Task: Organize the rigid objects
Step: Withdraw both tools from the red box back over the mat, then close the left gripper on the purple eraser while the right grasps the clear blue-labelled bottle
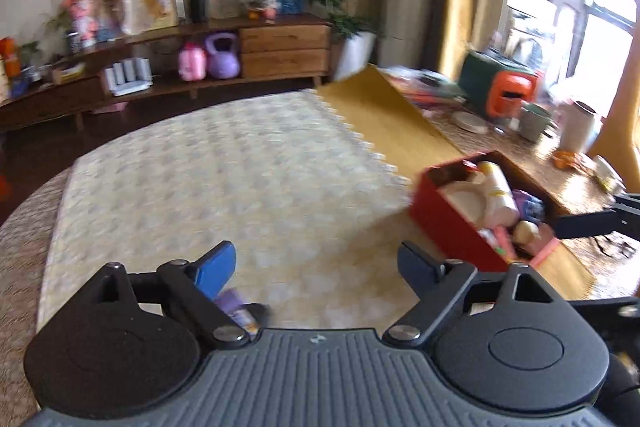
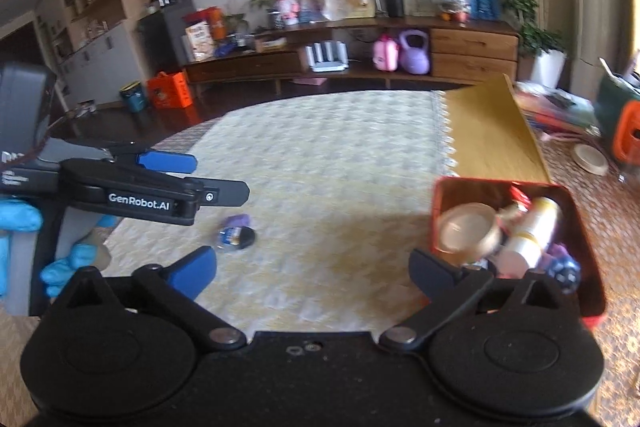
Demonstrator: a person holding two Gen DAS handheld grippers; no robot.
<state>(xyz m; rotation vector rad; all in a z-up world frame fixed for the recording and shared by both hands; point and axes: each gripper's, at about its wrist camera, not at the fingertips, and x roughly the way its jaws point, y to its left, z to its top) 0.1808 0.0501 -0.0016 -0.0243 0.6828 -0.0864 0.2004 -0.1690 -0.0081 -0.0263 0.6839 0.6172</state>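
Between the spread, empty fingers of the right hand-held gripper lies a pale checked mat on the desk. Its left neighbour, the left hand-held gripper, is likewise wide open with nothing held. A small purple-and-black object lies on the mat just beyond the left one's fingertips. At the mat's right edge sits a red tin, holding a cream bottle, a round lid and other small items.
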